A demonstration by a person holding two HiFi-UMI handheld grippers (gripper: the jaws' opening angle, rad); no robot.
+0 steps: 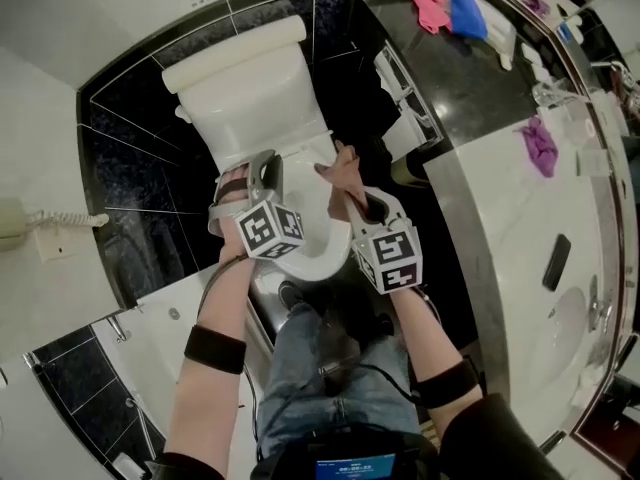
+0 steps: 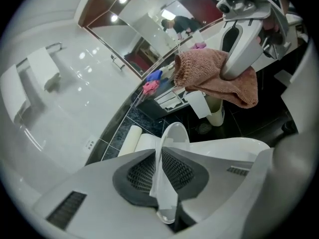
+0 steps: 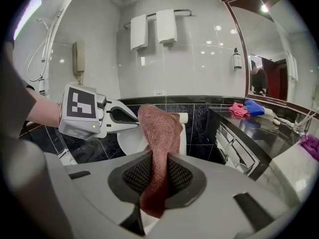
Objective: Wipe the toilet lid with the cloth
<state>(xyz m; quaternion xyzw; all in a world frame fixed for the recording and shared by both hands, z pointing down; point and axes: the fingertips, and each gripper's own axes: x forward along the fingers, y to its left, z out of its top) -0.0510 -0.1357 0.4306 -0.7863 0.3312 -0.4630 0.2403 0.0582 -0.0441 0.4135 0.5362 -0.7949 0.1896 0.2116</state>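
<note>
The white toilet (image 1: 240,98) stands against the black-tiled wall. My left gripper (image 1: 262,176) is shut on the thin edge of the white toilet lid (image 2: 175,133), which runs edge-on between its pads (image 2: 142,171). To its right, my right gripper (image 1: 347,190) is shut on a brownish-pink cloth (image 3: 159,128) that hangs up and over from its jaws. In the left gripper view the cloth (image 2: 214,76) drapes over one white finger (image 2: 239,49) of the right gripper. In the right gripper view the left gripper (image 3: 94,113) is just left of the cloth.
A dark counter on the right carries a pink cloth (image 1: 430,3), a blue cloth (image 1: 467,13), a purple cloth (image 1: 540,146) and a black phone (image 1: 556,261), beside a white sink (image 1: 560,328). A wall telephone (image 1: 20,223) hangs at left. Towels (image 3: 157,29) hang above the toilet.
</note>
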